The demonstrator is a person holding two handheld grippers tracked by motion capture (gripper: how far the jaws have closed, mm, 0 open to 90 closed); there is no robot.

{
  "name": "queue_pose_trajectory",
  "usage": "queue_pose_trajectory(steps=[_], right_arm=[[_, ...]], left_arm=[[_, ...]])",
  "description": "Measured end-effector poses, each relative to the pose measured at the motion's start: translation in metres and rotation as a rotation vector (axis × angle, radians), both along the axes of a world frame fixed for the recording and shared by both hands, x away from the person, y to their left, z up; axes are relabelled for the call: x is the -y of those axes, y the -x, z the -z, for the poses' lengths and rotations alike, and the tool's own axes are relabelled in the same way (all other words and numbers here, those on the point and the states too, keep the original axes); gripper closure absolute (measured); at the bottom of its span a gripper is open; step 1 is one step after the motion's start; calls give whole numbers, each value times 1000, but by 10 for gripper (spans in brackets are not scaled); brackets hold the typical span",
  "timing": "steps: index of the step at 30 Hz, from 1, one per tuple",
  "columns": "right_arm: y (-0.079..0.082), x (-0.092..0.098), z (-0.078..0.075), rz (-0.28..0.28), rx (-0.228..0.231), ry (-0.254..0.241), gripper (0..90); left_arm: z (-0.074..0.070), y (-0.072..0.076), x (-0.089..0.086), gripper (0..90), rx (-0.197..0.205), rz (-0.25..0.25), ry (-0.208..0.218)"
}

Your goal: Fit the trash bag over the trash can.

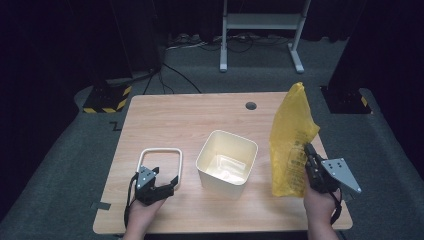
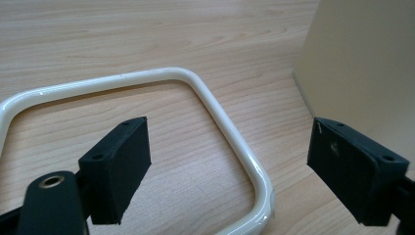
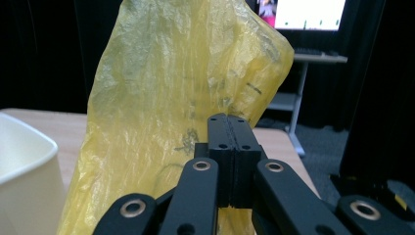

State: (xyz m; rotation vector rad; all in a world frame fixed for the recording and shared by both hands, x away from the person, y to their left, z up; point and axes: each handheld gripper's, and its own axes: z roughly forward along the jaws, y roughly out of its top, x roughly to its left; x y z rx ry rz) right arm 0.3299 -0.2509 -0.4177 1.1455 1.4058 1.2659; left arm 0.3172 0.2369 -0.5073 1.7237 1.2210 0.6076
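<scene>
With the right tongs pinched shut on the yellow bag beside the bin, lift it over the opening while the wide left tongs wait by the white frame on the worktop.

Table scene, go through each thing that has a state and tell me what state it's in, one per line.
yellow plastic bag: pinched, held upright beside the bin.
cream bin: upright on the table, open top, no liner.
cream rim frame: lying flat on the table, off the bin.
left gripper: jaws open over the frame's corner, nothing gripped.
right gripper: jaws shut on the bag.
</scene>
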Motion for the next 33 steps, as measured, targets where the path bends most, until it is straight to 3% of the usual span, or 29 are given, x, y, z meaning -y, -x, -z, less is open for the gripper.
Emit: queue_pose_trajectory(steps=[18,33], right_arm=[[14,-15,-47,-20,161,3,897],[14,-28,-73,-59,222,-30,896]], left_arm=[[-2,0,-1,159,14,6,11],[-2,1,-1,159,18,7,8]])
